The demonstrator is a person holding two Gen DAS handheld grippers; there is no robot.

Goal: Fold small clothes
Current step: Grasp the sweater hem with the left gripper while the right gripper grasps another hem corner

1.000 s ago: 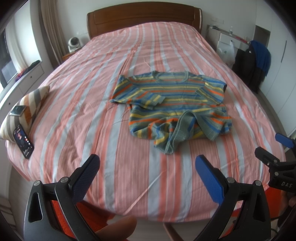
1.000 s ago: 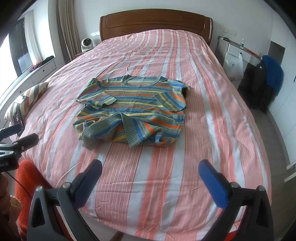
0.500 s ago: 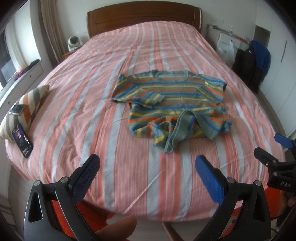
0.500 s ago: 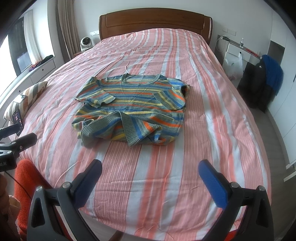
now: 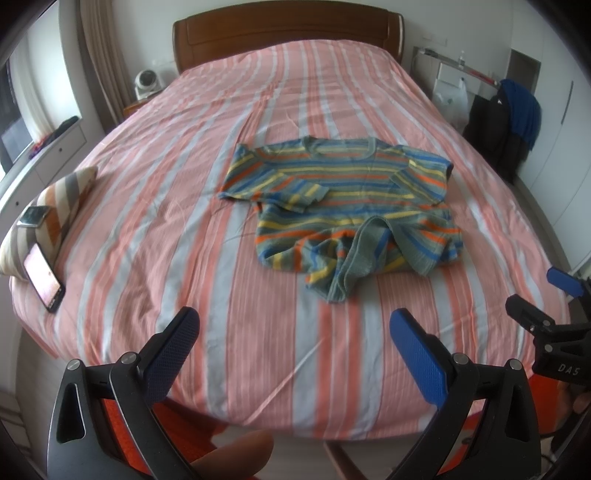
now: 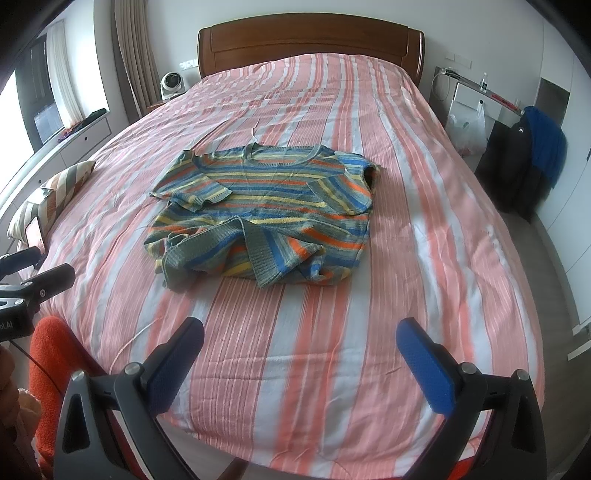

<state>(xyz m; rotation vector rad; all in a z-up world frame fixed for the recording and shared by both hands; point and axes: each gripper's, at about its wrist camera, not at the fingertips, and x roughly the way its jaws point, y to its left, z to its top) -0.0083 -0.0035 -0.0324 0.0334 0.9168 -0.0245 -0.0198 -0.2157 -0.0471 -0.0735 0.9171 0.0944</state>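
Observation:
A small striped knit shirt (image 5: 347, 199) lies on the pink striped bed (image 5: 184, 229), neck toward the headboard, its bottom hem rumpled and partly turned up. It also shows in the right wrist view (image 6: 269, 210). My left gripper (image 5: 295, 332) is open and empty, held above the bed's near edge, short of the shirt. My right gripper (image 6: 303, 341) is open and empty too, also over the near edge. The right gripper shows at the right edge of the left wrist view (image 5: 546, 306); the left gripper shows at the left edge of the right wrist view (image 6: 33, 273).
A striped pillow (image 5: 55, 206) lies at the bed's left edge with a phone (image 5: 35, 216) on it and another phone (image 5: 43, 282) leaning beside it. A wooden headboard (image 5: 288, 31) is at the far end. Dark clothes (image 5: 509, 122) hang to the right.
Both grippers have drifted slightly back and up from the bed, so the shirt looks a little farther away. Nothing was touched.

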